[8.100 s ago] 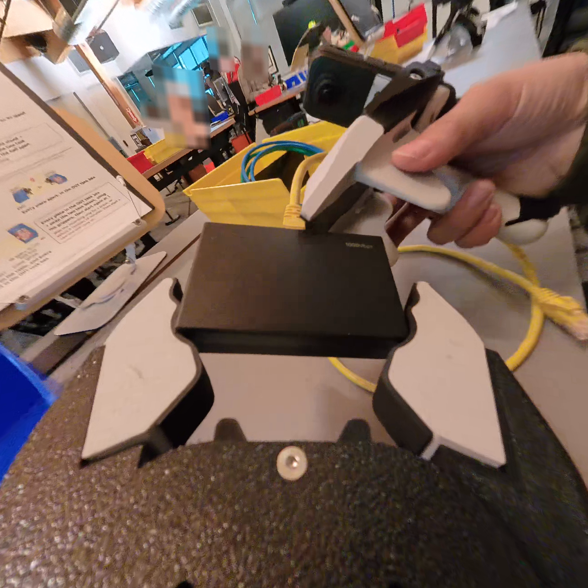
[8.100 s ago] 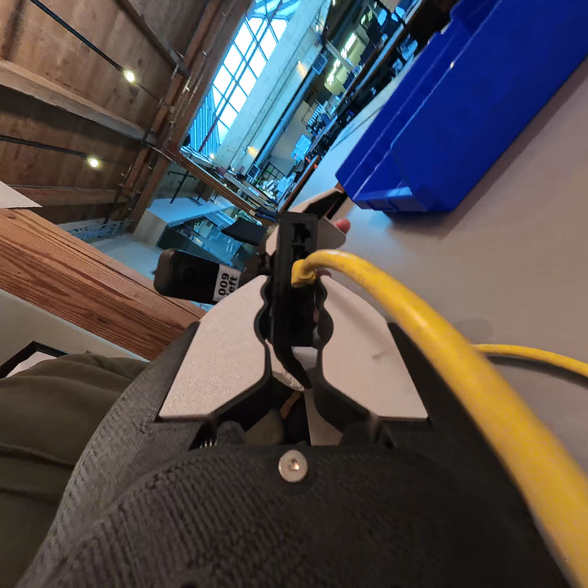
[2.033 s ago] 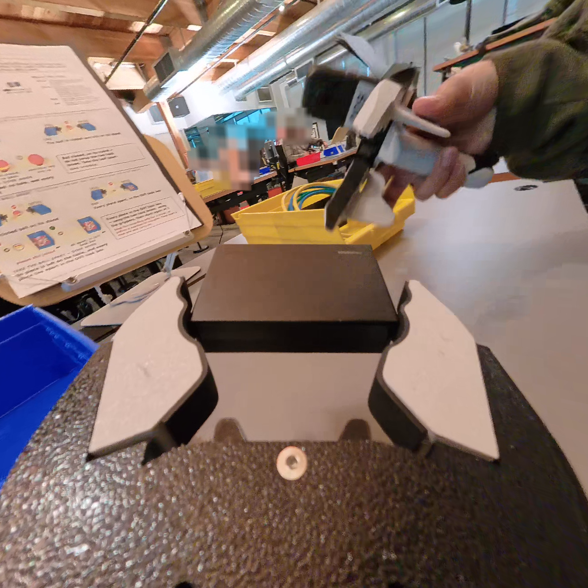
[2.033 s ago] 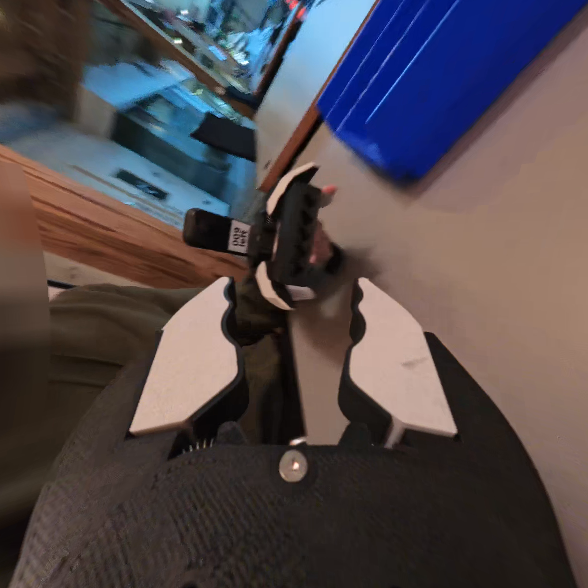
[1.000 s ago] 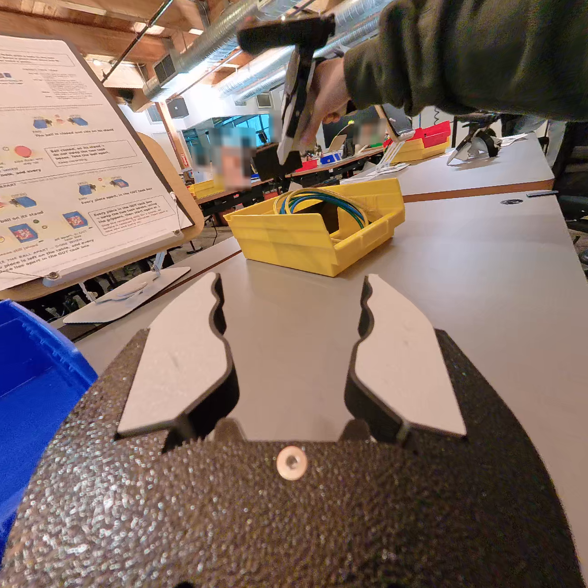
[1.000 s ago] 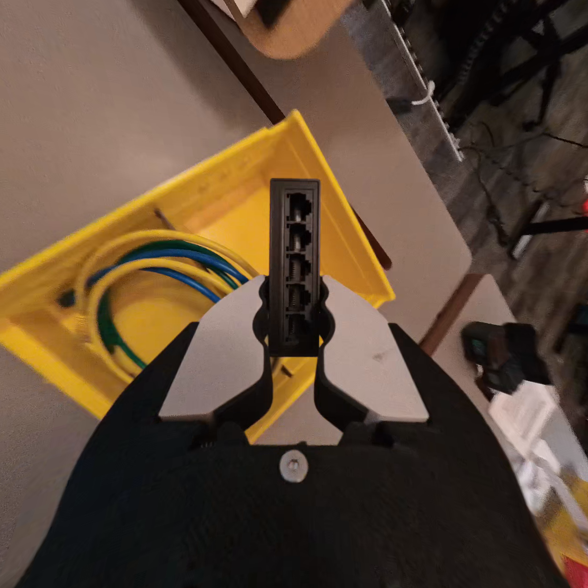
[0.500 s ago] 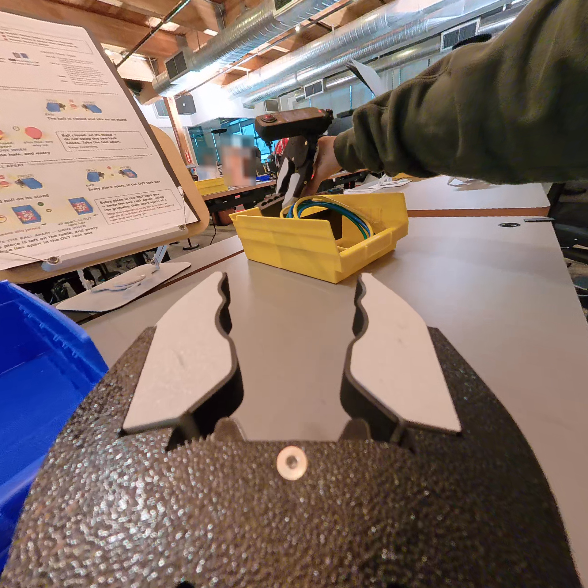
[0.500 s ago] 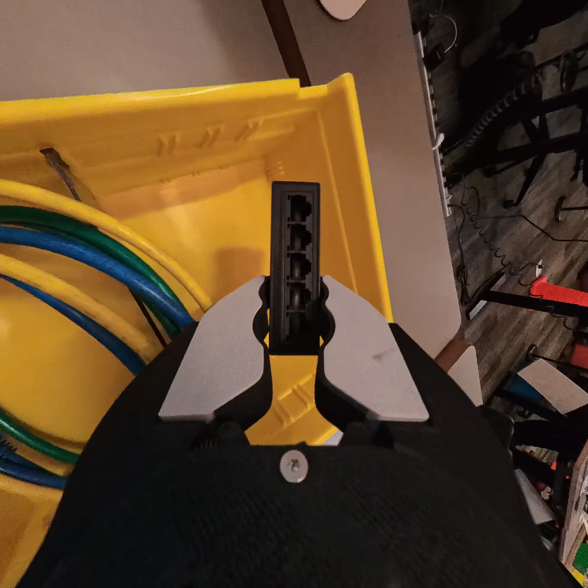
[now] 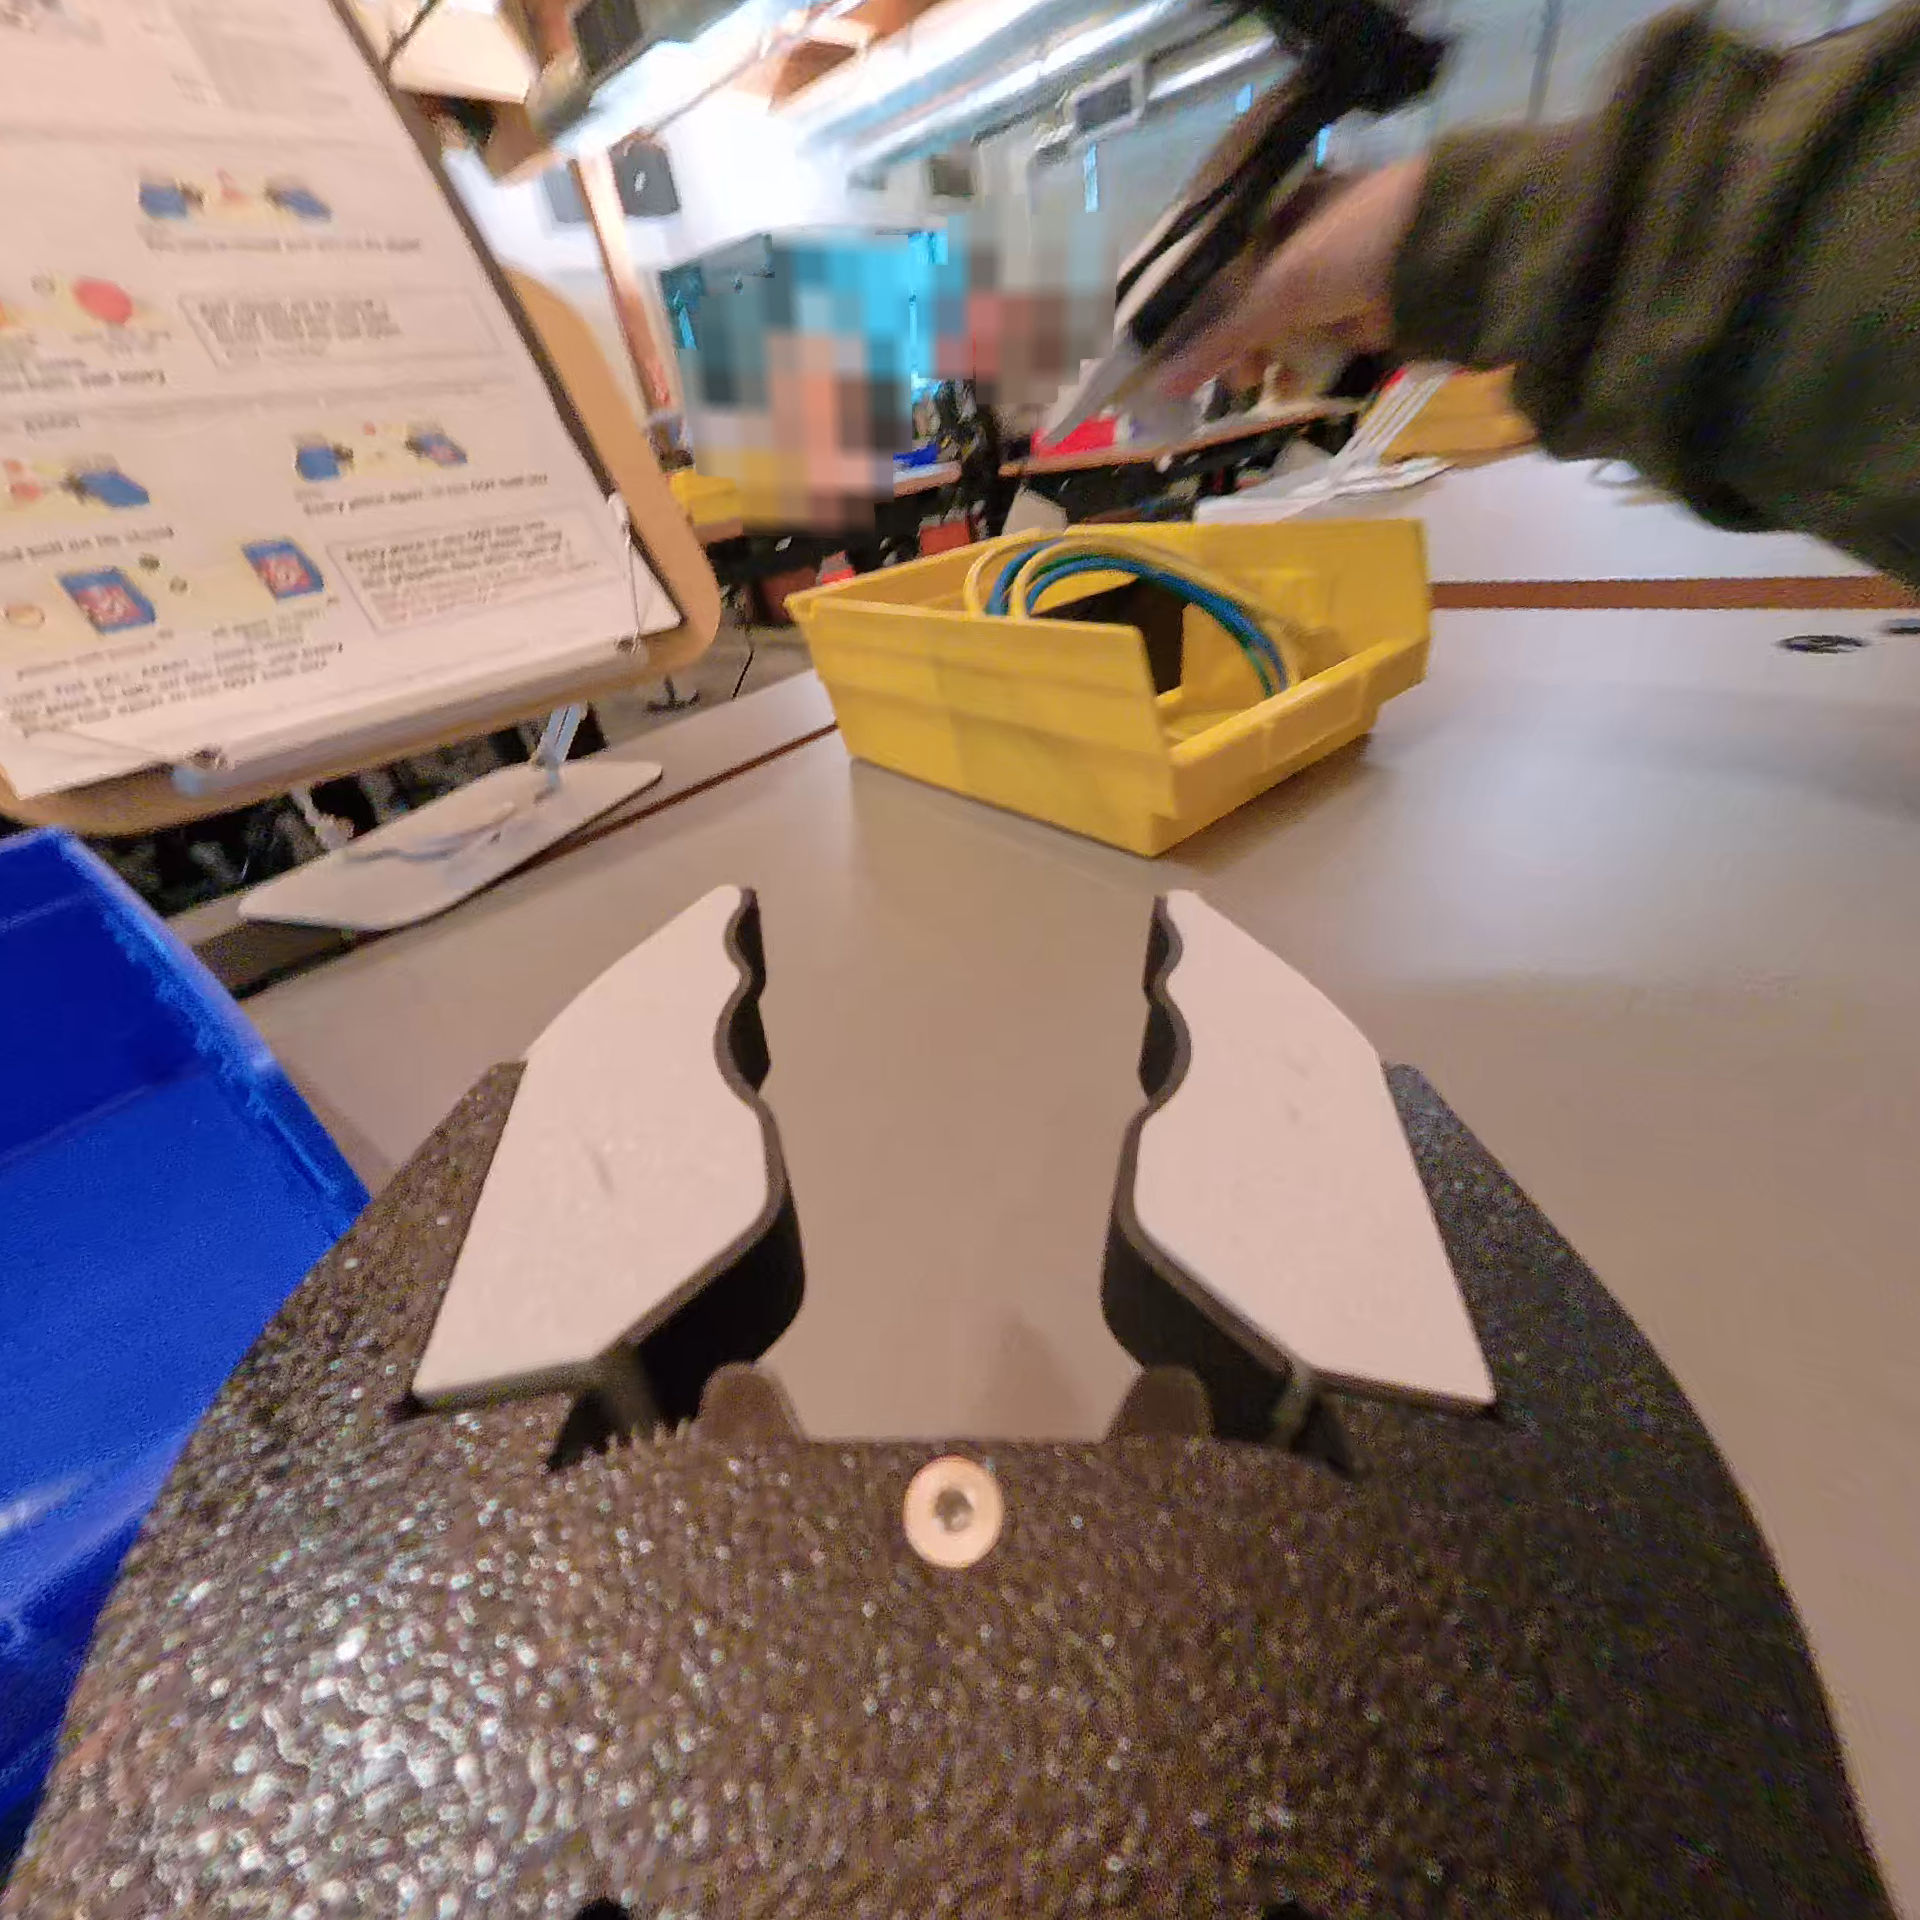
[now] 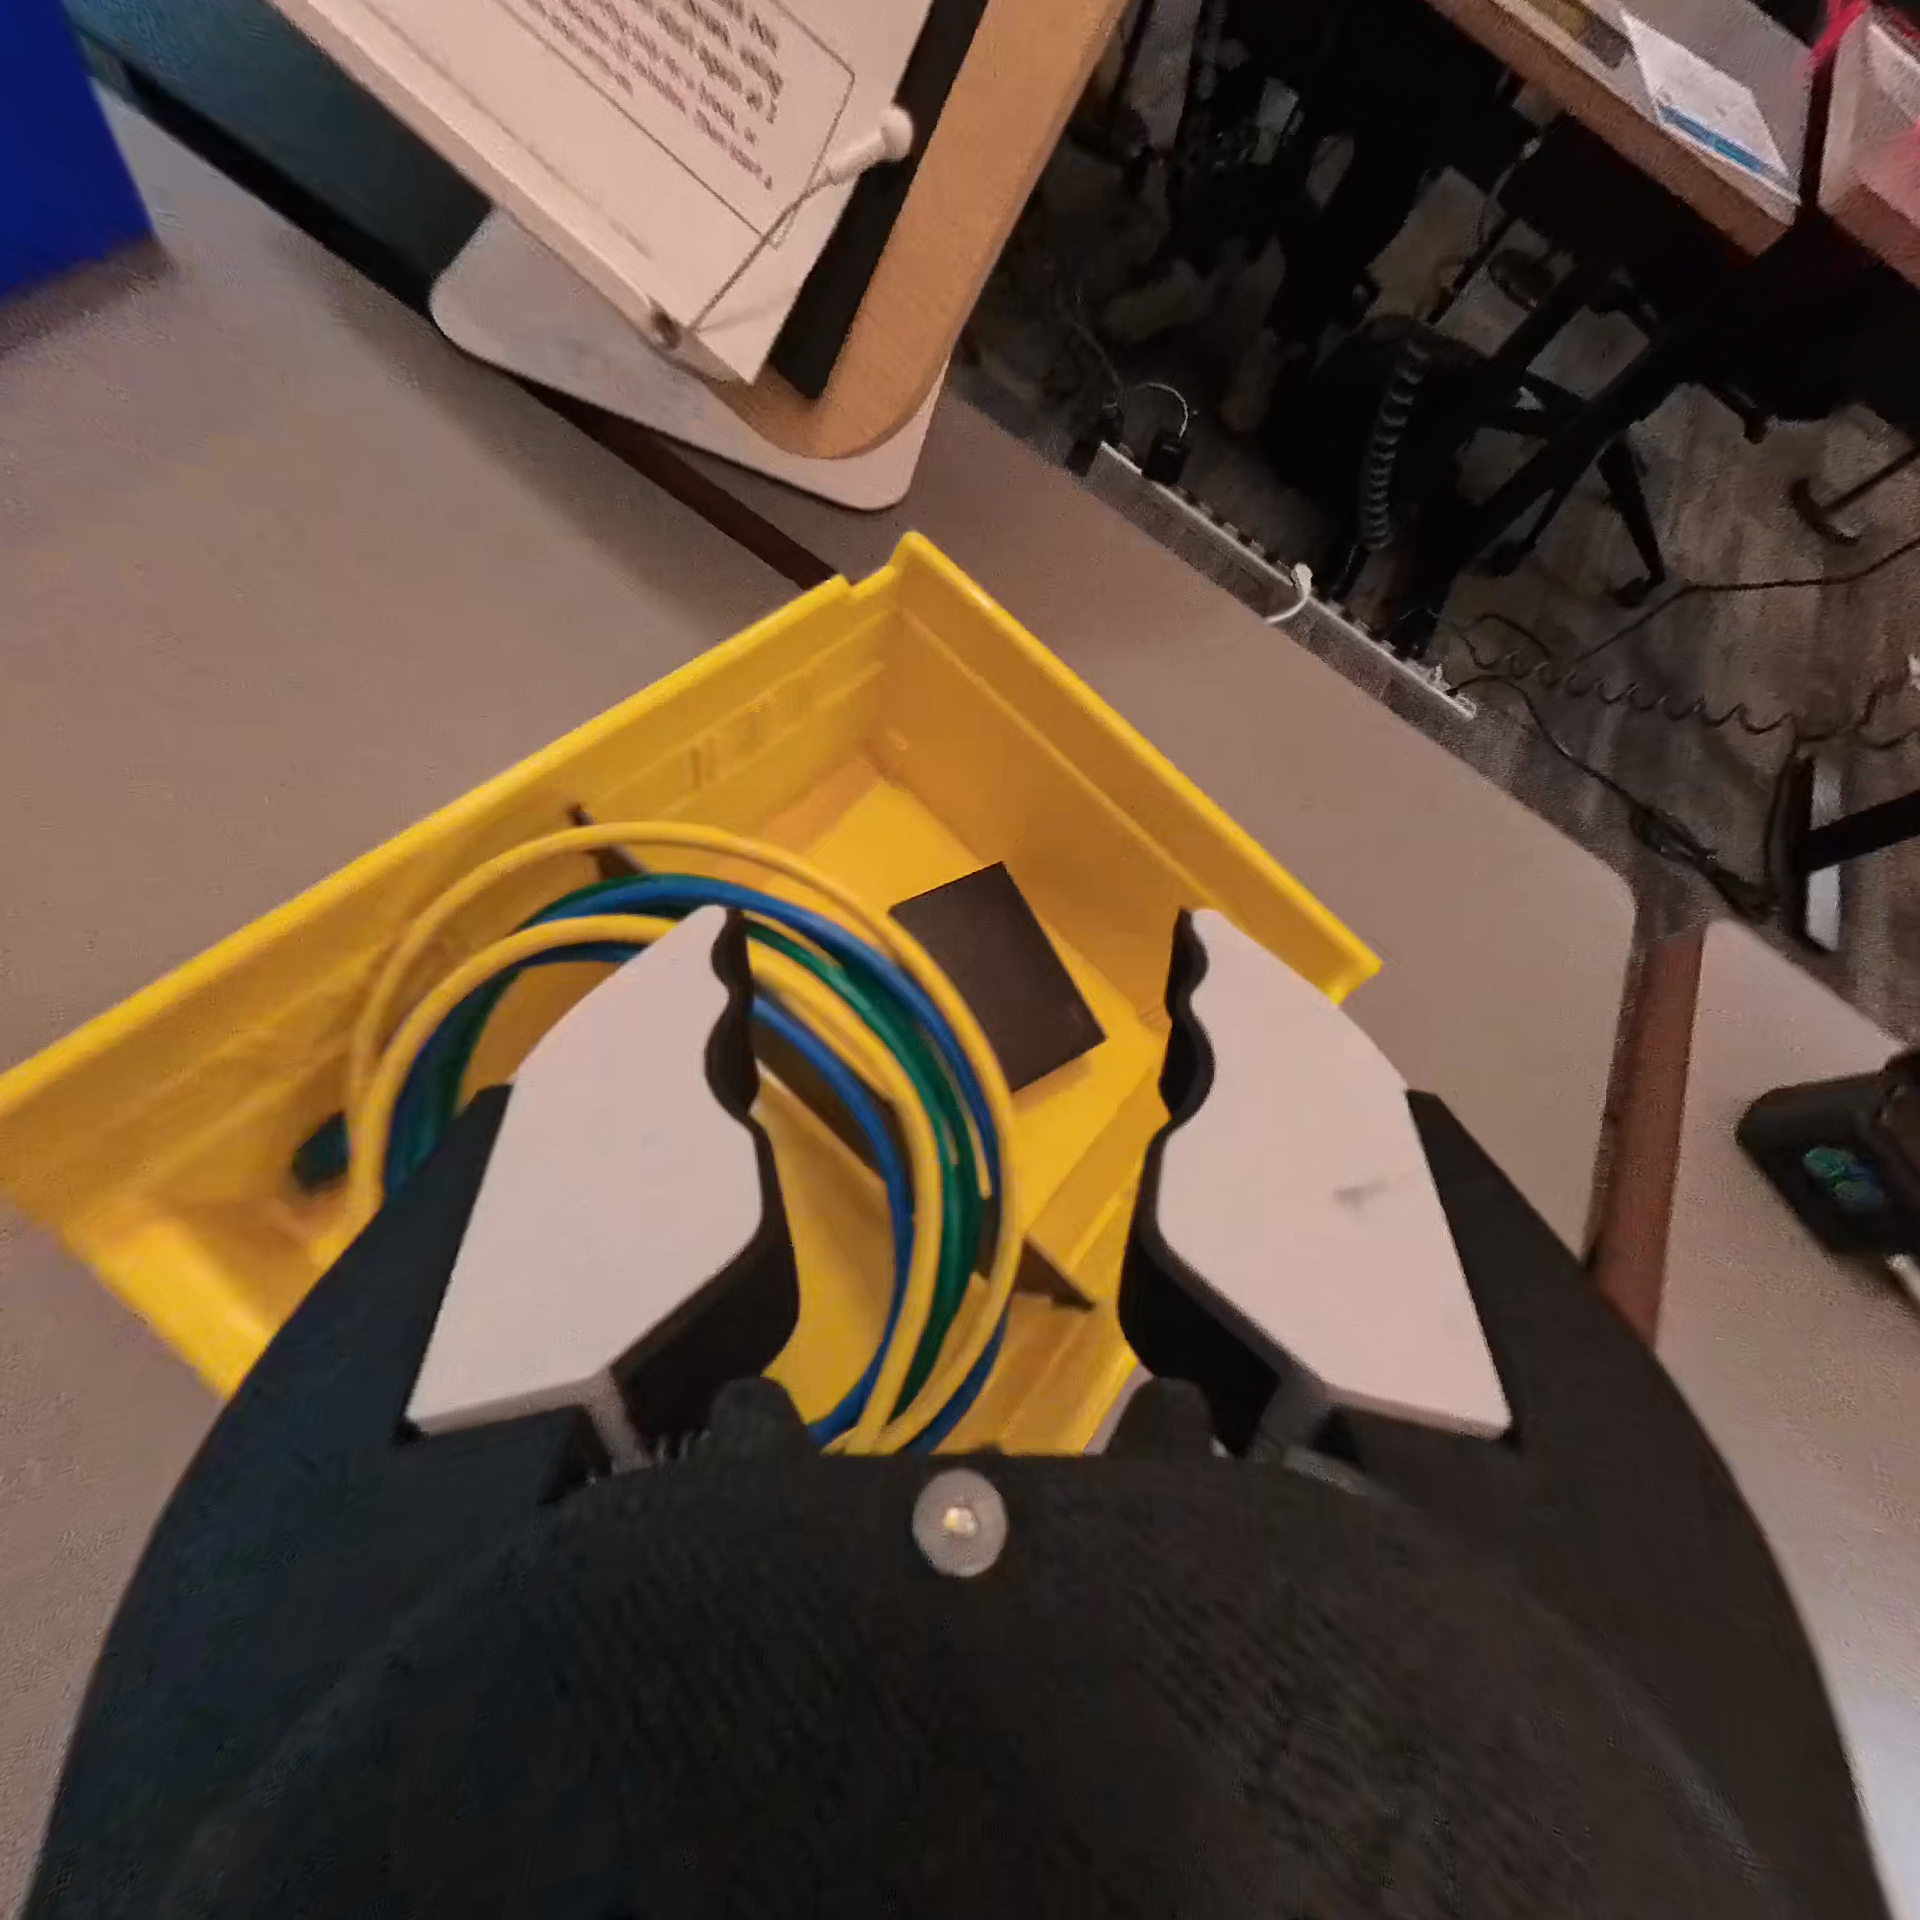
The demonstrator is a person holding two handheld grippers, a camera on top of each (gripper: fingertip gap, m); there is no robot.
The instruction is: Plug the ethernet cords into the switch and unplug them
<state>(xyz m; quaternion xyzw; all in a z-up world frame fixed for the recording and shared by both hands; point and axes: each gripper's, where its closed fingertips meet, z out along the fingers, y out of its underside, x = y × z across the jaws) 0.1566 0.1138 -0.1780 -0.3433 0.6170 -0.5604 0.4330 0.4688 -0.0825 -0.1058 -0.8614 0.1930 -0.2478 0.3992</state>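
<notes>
Judging by how things lie, the task is almost done: the switch (image 10: 995,975) and the cords (image 10: 914,1049) are seen inside the yellow bin (image 10: 1132,774). Nothing is held by the left gripper (image 9: 951,914) or the right gripper (image 10: 951,940); both are spread wide.

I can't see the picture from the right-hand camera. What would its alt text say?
Looking down, the right tool, open and empty, hangs over a yellow bin on a grey table. In the bin lie looped yellow, blue and green cords and a black switch. A tilted board with a printed sheet stands beyond.
</notes>
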